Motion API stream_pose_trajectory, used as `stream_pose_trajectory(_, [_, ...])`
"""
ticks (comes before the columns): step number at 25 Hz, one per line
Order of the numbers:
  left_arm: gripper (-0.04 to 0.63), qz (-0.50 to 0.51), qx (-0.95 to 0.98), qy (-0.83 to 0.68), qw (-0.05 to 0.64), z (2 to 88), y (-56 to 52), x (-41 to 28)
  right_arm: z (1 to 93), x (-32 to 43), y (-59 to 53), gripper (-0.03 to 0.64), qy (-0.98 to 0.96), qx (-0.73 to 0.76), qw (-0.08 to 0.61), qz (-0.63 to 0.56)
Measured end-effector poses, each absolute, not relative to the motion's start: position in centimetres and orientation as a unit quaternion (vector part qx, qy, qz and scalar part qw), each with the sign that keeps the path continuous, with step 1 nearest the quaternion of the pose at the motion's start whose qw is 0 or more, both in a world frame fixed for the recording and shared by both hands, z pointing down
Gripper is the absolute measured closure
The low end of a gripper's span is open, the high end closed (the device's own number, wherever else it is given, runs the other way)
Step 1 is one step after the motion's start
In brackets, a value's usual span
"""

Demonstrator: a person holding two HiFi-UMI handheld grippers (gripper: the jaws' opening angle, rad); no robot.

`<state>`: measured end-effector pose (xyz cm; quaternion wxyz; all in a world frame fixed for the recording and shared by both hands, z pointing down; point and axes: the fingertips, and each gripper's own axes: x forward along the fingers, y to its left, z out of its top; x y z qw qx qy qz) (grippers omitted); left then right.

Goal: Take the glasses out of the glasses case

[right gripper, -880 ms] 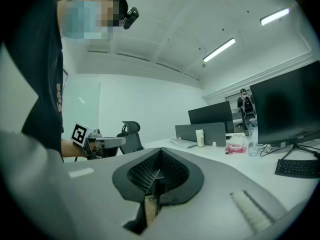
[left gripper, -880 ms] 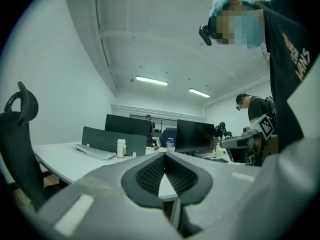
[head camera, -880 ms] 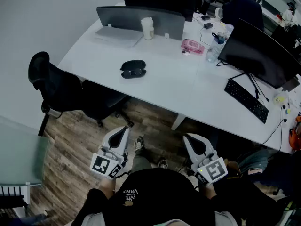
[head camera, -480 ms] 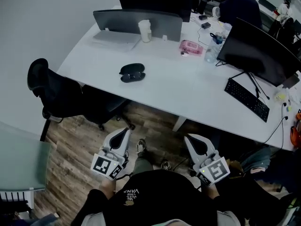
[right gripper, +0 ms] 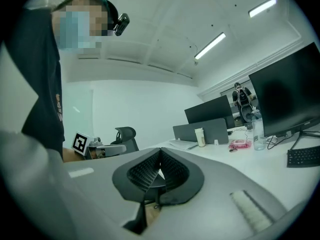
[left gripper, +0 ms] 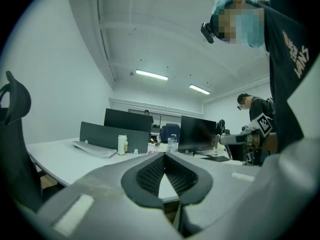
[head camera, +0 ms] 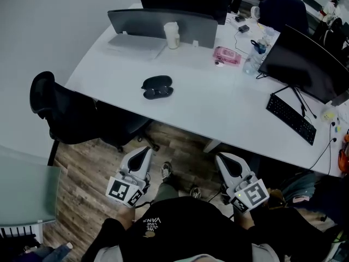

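Note:
A black glasses case (head camera: 157, 86) lies open on the white desk (head camera: 207, 100), with dark glasses resting in its near half. Both grippers are held low in front of the person, well short of the desk and over the wooden floor. My left gripper (head camera: 141, 155) has its jaws together with nothing between them. My right gripper (head camera: 225, 161) is likewise shut and empty. In the left gripper view the ribbed pads (left gripper: 152, 171) meet at the tips (left gripper: 164, 155); in the right gripper view the tips (right gripper: 160, 151) also touch. The case is hidden in both gripper views.
A black office chair (head camera: 71, 113) stands at the desk's left front. On the desk sit a grey divider panel (head camera: 163, 26), a white bottle (head camera: 173, 35), a pink pouch (head camera: 227, 55), a monitor (head camera: 305, 64) and a keyboard (head camera: 290, 119). Another person (left gripper: 252, 109) stands far right.
The view has shifted slightly, so the desk and case sit a little to the right and lower in the picture. Both grippers have kept their places and stayed shut.

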<state>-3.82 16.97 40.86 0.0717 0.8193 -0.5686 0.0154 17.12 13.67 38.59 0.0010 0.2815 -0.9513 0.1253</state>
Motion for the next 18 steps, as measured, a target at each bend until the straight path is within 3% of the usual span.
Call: stream_pose_trajectory(18, [0.594,0.008,0.851,-0.521,0.071,41.0,8.1,-13.9,37.2,8.4,7.1,0.615,-0.923,0.365,-0.014,0.123])
